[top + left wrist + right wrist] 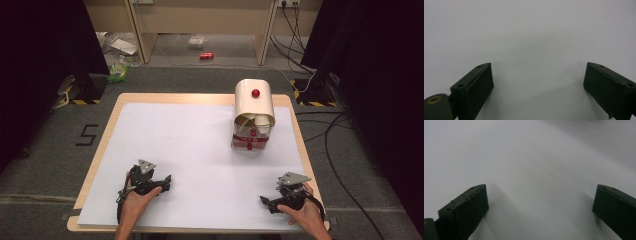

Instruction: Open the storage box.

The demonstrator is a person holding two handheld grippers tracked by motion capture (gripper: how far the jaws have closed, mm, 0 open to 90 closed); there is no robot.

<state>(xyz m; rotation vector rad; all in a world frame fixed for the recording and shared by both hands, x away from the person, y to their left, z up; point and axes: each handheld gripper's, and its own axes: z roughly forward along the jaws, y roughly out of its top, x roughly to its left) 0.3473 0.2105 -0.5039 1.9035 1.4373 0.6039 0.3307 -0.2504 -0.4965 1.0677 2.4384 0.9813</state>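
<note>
1. A wooden desk point(111, 120) carries a large white sheet point(190, 150) that covers most of its top.
2. The left gripper point(150, 181) rests on the sheet near the front left edge, held by the person's left hand point(134, 200). In the left gripper view its two black fingers point(472, 87) are spread wide apart, with bare white sheet between them.
3. The right gripper point(286, 196) rests near the front right corner, held by the right hand point(302, 216). In the right gripper view its fingers point(465, 208) are also spread wide, gripping nothing.
4. A cream-coloured box with a rounded lid point(254, 102) stands at the far right of the desk, well apart from both grippers. A red knob point(255, 93) sits on the lid.
5. The box's front is open; white pieces and red-and-white items point(251, 137) show inside and just in front, too small to identify.
6. A red can point(206, 56) lies on the floor beyond the desk.
</note>
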